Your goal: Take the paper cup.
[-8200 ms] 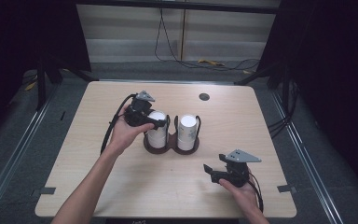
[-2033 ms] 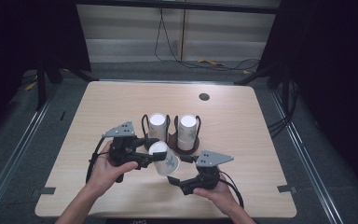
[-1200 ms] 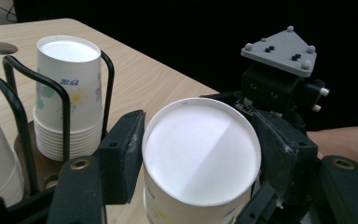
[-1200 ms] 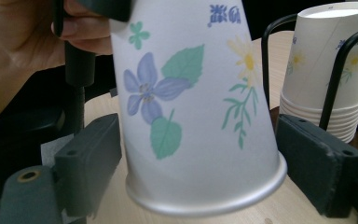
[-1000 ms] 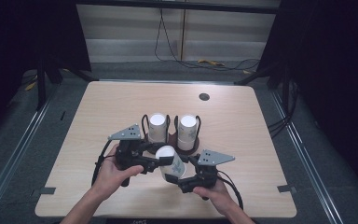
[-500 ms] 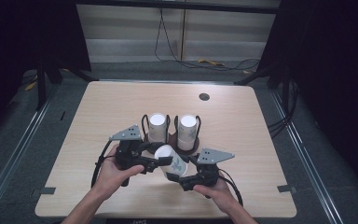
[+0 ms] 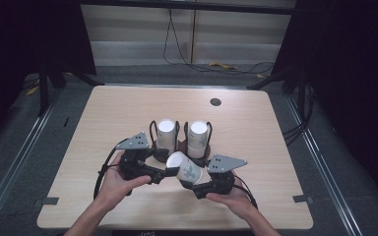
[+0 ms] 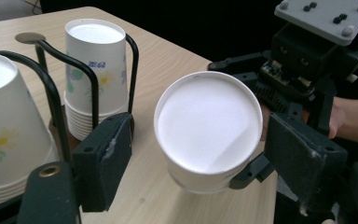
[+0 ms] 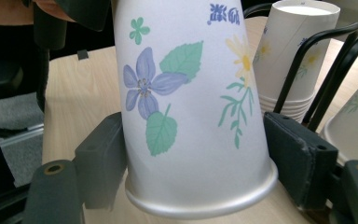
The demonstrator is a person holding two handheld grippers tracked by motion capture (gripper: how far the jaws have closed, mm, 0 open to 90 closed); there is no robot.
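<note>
A white paper cup (image 7: 184,168) with a flower print hangs tilted above the table's front, between both grippers. My right gripper (image 7: 195,183) has just been closing and is shut on the paper cup (image 9: 191,107) near its rim, both pads pressing its wall. My left gripper (image 7: 171,172) has just been opening. Its jaws stand apart on either side of the cup's white base (image 8: 207,123), with a gap on each side. Just behind stands a black wire rack (image 7: 177,149) with two stacks of upside-down cups (image 7: 166,133) (image 7: 198,137).
A small dark round disc (image 7: 215,102) lies on the wooden table (image 7: 275,147) at the back right. Cables (image 7: 226,65) run over the floor beyond the far edge. The rack's wire hoops (image 8: 56,93) stand close to my left gripper's jaw.
The left jaws have opened off the cup's base while the right jaws closed on its wall. The cup now hangs from the right gripper. Both hands stayed nearly in place.
</note>
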